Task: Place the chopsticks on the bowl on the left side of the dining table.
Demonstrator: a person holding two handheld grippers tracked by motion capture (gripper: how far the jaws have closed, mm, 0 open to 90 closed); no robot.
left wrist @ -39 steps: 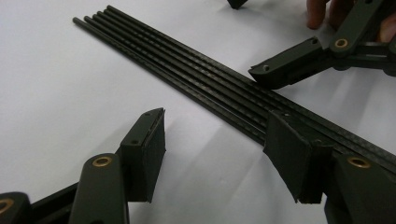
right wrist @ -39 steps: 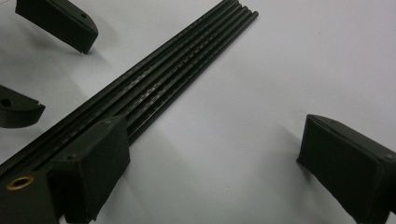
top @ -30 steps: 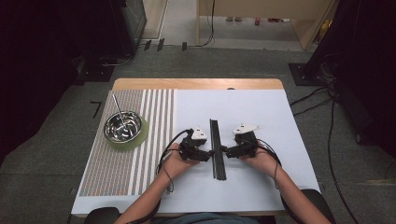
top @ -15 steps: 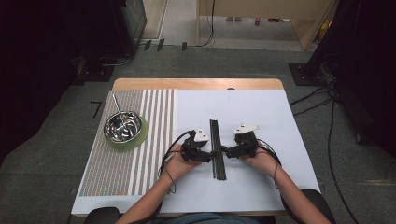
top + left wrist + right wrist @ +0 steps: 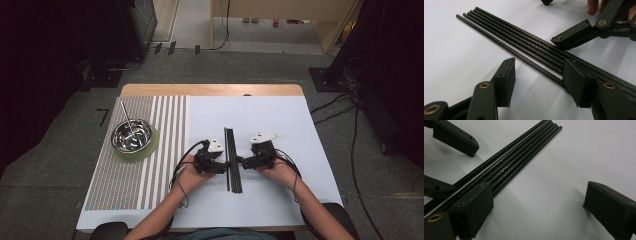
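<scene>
The white-covered tabletop [image 5: 280, 120] carries everything. A striped woven placemat [image 5: 150, 150] lies on it well to the left of both grippers, and on that mat, on a pale green round coaster [image 5: 149, 146], stands a shiny steel bowl [image 5: 131, 136] with a thin metal rod [image 5: 127, 117] leaning out of it, far from either hand.

Between the two grippers lies the bundle of long thin black carbon-fibre rods [image 5: 232, 160], flat on the white cover and side by side, touching one another along their length. The left gripper [image 5: 224, 165] sits just left of the bundle and the right gripper [image 5: 240, 162] just right of it, the two facing each other across the rods, each held in a hand [image 5: 192, 172] that comes up from the near edge.

In the left gripper view, the left gripper [image 5: 539, 72] has its jaws apart; they have just been closing, one pad over the rods, the other on bare cover. In the right gripper view, the right gripper [image 5: 536, 200] is spread wide, one pad beside the outermost rod, grasping nothing.
</scene>
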